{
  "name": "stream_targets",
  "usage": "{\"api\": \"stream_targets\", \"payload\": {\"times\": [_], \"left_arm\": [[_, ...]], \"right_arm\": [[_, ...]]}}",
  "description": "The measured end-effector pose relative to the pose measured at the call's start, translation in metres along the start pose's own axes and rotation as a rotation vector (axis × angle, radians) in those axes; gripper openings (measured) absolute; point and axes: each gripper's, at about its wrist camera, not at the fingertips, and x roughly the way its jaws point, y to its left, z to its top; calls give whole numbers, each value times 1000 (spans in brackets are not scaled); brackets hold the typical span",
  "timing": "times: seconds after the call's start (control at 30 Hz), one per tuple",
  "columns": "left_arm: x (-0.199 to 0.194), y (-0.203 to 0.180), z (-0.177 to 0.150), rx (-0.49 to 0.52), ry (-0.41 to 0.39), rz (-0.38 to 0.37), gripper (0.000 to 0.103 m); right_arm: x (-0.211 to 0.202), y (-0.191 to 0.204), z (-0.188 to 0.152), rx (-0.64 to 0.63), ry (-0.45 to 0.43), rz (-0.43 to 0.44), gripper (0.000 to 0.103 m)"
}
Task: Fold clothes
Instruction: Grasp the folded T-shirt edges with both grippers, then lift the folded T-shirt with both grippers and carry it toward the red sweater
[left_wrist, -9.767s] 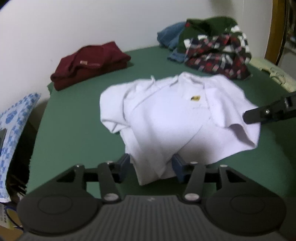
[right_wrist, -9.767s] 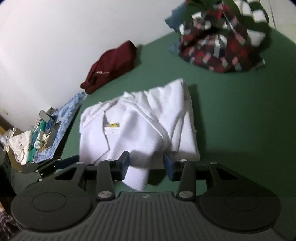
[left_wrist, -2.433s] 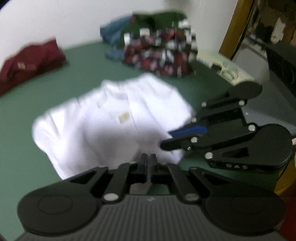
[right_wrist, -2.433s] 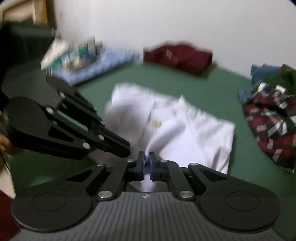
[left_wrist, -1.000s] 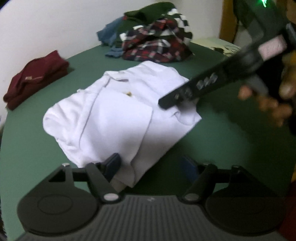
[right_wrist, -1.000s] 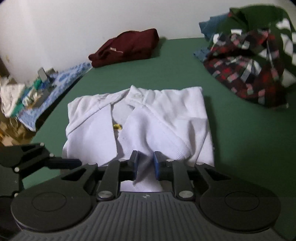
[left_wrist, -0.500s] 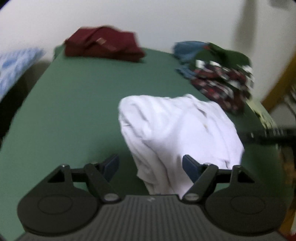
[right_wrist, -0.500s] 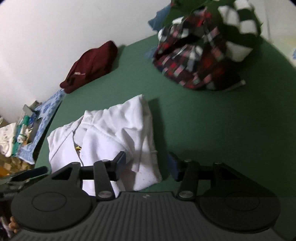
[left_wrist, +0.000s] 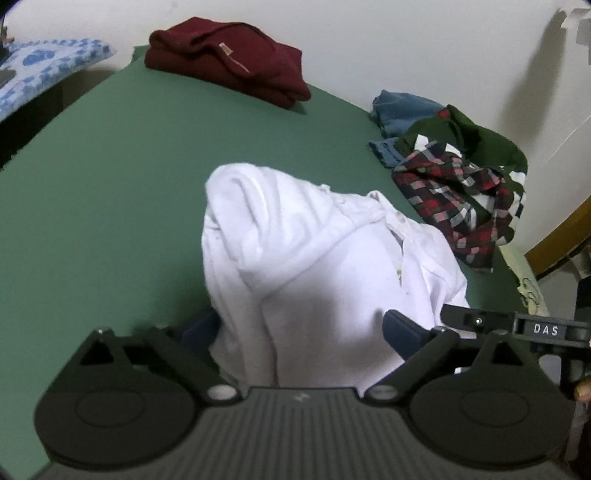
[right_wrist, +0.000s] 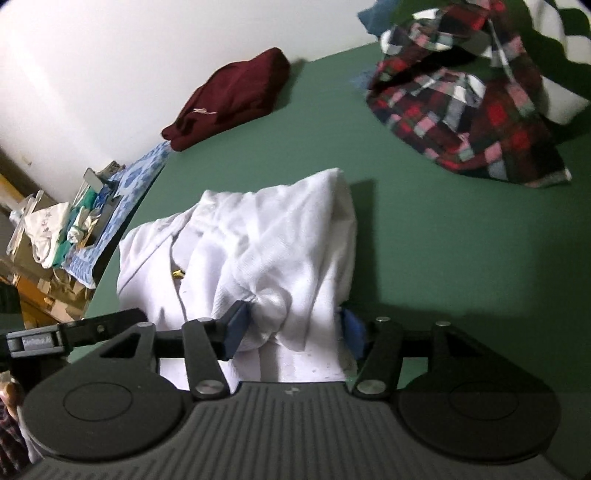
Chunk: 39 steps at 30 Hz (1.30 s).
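White polo shirt (left_wrist: 332, 258) sits mid-counter, folded into a thick bundle, collar and placket showing toward the far side; small yellow chest logo visible in rt wrist view. Green counter (left_wrist: 110, 166) carries everything.

Left tongs (left_wrist: 303, 332): jaws wide apart, blue pads either side of the near end of the shirt bundle. Cloth fills the gap btwn them; not pinched. Left pad partly hidden behind a fold.

Right tongs (right_wrist: 291, 325): also apart, straddling the other side of the same bundle. Left blue pad touching a bunched knot of fabric; rt pad mostly hidden by a hanging fold. Cloth sits btwn pads, but whether it is actually squeezed – can't tell; gap looks wide, so reading as spread.

Each tool's finger shows in the other's view: black bar marked "DAS" at rt edge of left wrist view, black bar at lower left of rt wrist view. Fingertip of a hand just visible at the frame edge beside each bar.

Other items on counter, well apart from the shirt:
- maroon garment (left_wrist: 229, 70), folded, far edge against the wall.
- plaid shirt (left_wrist: 458, 199), red/dark check, in a loose heap w/ a dark green garment (left_wrist: 476, 140) and blue garment (left_wrist: 402, 110) behind it.

Off the counter's left edge: blue-patterned cloth (right_wrist: 125, 195) w/ clutter on it; details too small to make out.
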Motion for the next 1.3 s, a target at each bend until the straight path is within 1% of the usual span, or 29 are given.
{"api": "stream_targets", "payload": {"times": [0.03,0.1,0.17,0.27,0.47,0.7,0.9,1.0,1.03,1.1,1.2,1.23,1.27,1.3], "left_arm": [[0,-1,-1,-10,-5,1,96],[1,-3,-3,-29,-15,4,101],[1,-6,-5,-34,-31,14,101],[1,-10,-10,-7,-51,32,101],[3,-12,-7,-9,-52,40,101],[9,-26,-21,164,-54,105,102],[13,-38,-33,312,-56,160,102],[9,-31,-31,285,-61,126,102],[7,-27,-30,267,-62,104,102],[1,-19,-27,204,-66,33,101],[-7,4,-24,30,-89,-88,100],[-8,10,-22,-10,-91,-110,100],[-9,15,-21,-51,-93,-132,97],[-9,16,-18,-65,-89,-120,88]], "right_arm": [[0,0,-1,-4,-7,6,51],[0,-1,-4,-13,-20,19,47],[0,-2,-6,-22,-33,31,45],[1,-2,-10,-35,-57,43,45],[1,-2,-15,-30,-94,48,45],[1,4,-21,-57,-128,14,46],[3,8,-23,-77,-140,-4,47],[3,11,-27,-79,-157,-22,47],[3,12,-28,-88,-164,-31,47],[4,17,-32,-112,-174,-51,47],[4,21,-34,-147,-177,-71,47],[4,22,-35,-150,-178,-74,46],[4,21,-35,-145,-178,-75,45],[4,21,-35,-140,-178,-76,43]]}}
